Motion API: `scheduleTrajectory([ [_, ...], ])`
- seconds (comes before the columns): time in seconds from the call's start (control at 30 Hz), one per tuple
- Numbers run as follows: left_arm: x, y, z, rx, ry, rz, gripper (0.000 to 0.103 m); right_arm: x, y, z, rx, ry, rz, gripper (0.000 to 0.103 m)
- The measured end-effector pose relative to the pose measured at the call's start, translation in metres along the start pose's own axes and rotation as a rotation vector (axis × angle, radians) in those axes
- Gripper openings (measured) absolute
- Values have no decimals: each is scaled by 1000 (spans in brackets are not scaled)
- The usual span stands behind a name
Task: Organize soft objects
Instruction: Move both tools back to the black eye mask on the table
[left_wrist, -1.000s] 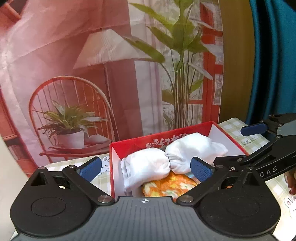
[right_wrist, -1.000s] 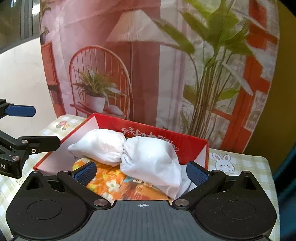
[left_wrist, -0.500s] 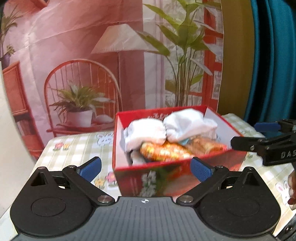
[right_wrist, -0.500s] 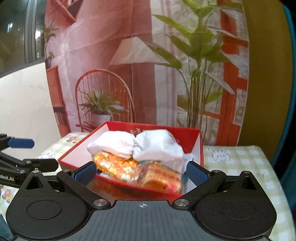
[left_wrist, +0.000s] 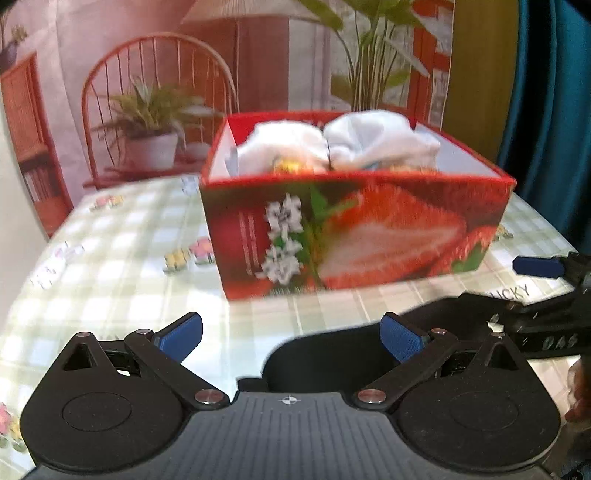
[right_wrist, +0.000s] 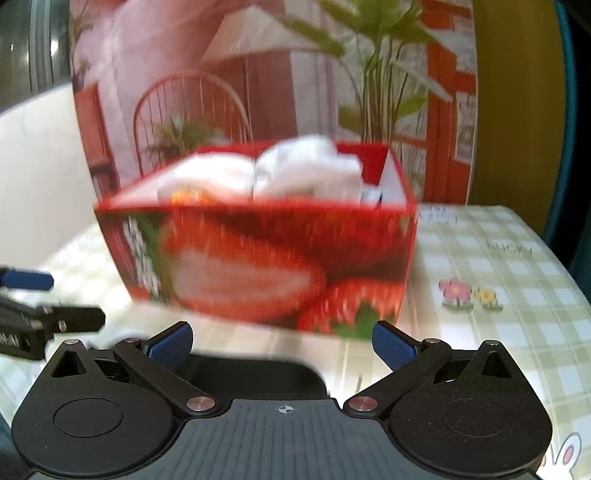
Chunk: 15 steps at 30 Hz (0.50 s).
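Note:
A red strawberry-print box (left_wrist: 354, 229) stands on the checked tablecloth, also in the right wrist view (right_wrist: 258, 258). Inside it lie two white soft bundles (left_wrist: 332, 146) (right_wrist: 306, 170) over an orange flowered item (left_wrist: 291, 164). My left gripper (left_wrist: 291, 336) is open and empty, low over the table in front of the box. My right gripper (right_wrist: 282, 345) is open and empty, close to the box's front right corner. Each gripper shows at the edge of the other's view.
The green-checked tablecloth (left_wrist: 122, 258) with flower stickers (right_wrist: 469, 293) covers the table. A printed backdrop with a chair, lamp and plants (left_wrist: 159, 110) hangs behind. A blue curtain (left_wrist: 554, 92) hangs at the right.
Both grippers have drawn back and down from above the box to table level in front of it. The box's strawberry front face now shows. Both stay open.

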<state>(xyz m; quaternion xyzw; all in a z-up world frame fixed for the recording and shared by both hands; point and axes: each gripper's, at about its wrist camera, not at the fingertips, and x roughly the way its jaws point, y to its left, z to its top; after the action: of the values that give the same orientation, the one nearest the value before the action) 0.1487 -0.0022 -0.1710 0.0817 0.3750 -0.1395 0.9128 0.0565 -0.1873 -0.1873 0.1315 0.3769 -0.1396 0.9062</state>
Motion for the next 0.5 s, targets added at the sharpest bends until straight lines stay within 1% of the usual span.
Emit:
scheduleTrajectory([
  [0.1,8,1,-8,-4,21,-4,103,9,5,-15,-24,33,-18,103],
  [0.23,16,2,-15,-26,52,-15,103,16,9,-29,-54,53,-15,103],
  [0.5,31,6,-27,-47,97,-15,103,26,11,-38,-98,88,-25,103],
])
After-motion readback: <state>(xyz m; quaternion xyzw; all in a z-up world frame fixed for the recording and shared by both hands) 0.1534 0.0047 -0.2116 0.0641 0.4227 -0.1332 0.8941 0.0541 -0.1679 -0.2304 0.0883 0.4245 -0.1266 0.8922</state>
